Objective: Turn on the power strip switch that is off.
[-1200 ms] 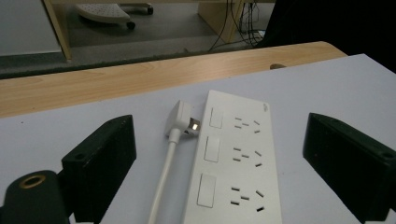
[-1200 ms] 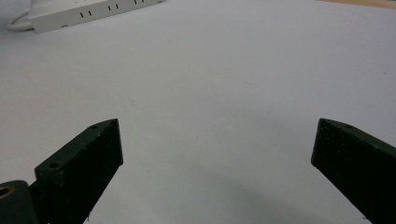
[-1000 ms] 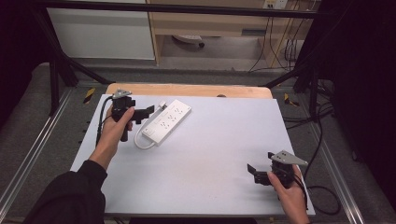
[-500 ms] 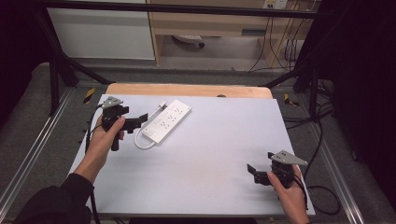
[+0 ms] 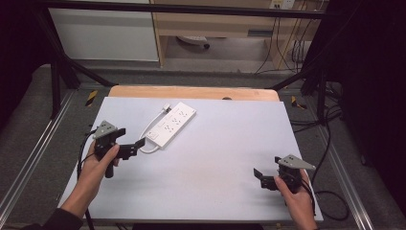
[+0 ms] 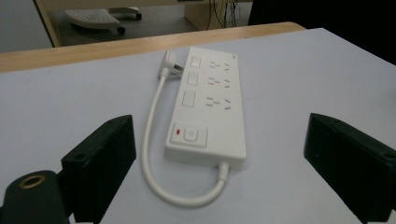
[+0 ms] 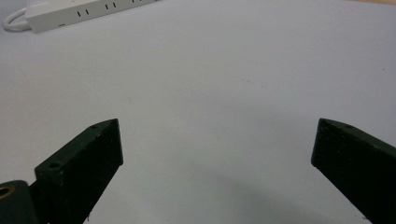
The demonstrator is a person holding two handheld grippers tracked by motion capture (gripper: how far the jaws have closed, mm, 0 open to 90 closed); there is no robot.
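Note:
A white power strip lies at an angle on the pale table top, toward the back left. Its short white cable loops round to a plug by its far end. In the left gripper view the power strip shows a red-lit switch at its near end. My left gripper hovers just short of that near end, open and holding nothing; the jaws of the left gripper stand wide apart. My right gripper is open over bare table at the front right, far from the power strip.
The table top is a pale sheet with a wooden edge along the back. Black frame posts stand at both sides, and cables trail on the floor to the right. A desk and chair base stand beyond the table.
My left gripper has drawn back toward the person and to the left, away from the side of the power strip. The right gripper and the power strip have not moved.

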